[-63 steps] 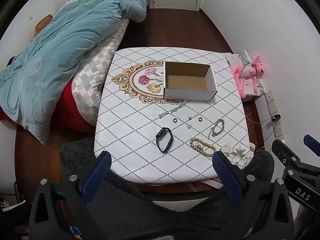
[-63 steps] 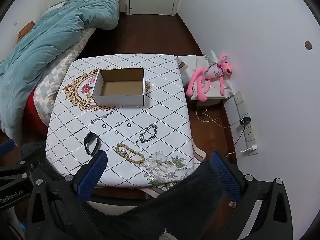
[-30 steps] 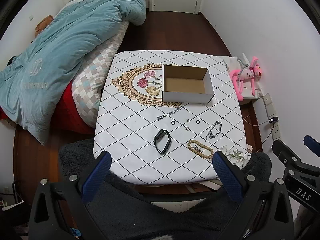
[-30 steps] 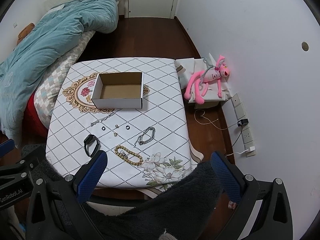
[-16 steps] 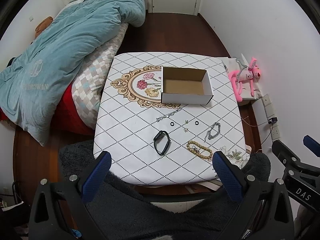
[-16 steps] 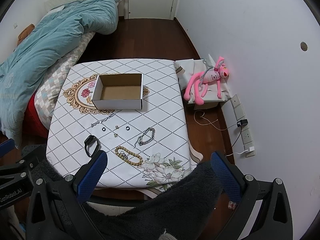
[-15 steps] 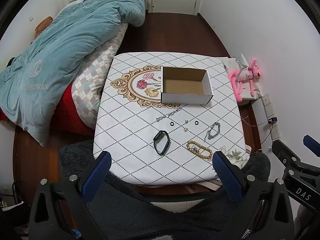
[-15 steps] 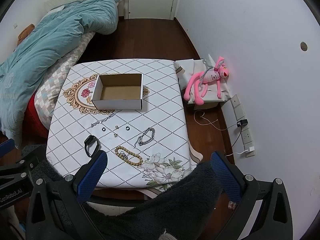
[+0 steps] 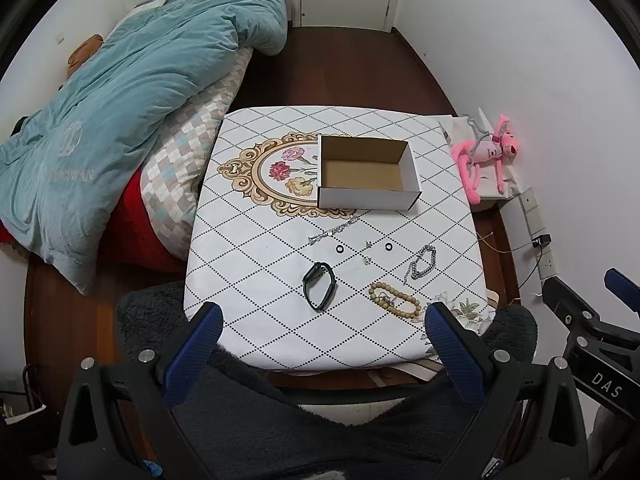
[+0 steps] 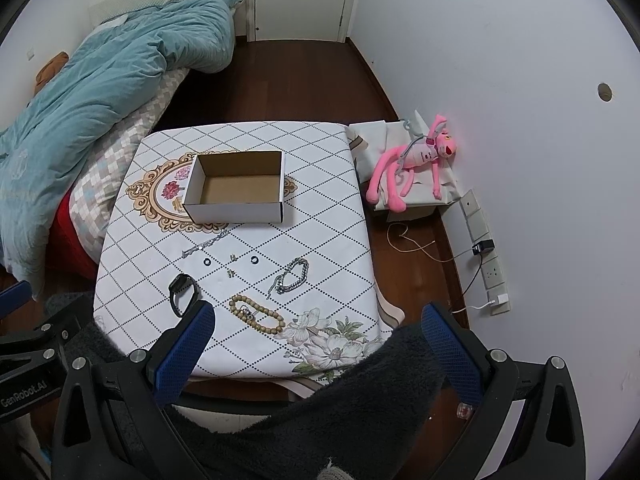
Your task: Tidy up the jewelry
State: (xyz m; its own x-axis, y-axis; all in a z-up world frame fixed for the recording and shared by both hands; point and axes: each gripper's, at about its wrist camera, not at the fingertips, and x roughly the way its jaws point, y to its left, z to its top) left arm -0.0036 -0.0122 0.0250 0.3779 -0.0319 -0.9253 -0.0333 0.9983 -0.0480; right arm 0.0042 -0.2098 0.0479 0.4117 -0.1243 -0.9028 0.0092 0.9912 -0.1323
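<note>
An empty white cardboard box (image 9: pixel 367 174) (image 10: pixel 238 193) stands on the patterned table (image 9: pixel 256 264) (image 10: pixel 328 240). In front of it lie a thin silver chain (image 9: pixel 335 230), two small black rings (image 9: pixel 340 249) (image 9: pixel 388 246), small earrings (image 9: pixel 367 252), a black band (image 9: pixel 319 291) (image 10: pixel 183 289), a silver link bracelet (image 9: pixel 422 266) (image 10: pixel 293 275) and a wooden bead bracelet (image 9: pixel 394 301) (image 10: pixel 258 314). My left gripper (image 9: pixel 322 326) and right gripper (image 10: pixel 316 324) are both open and empty, held high above the table's near edge.
A bed with a teal duvet (image 9: pixel 112 100) lies left of the table. A pink plush toy (image 10: pixel 416 160) lies on a low box by the right wall. Wall sockets and cables (image 10: pixel 486 268) are at the right. A dark fuzzy garment (image 9: pixel 320 420) fills the foreground.
Both grippers have drawn back and up, so the table looks a little smaller and farther. Nothing on the table has moved.
</note>
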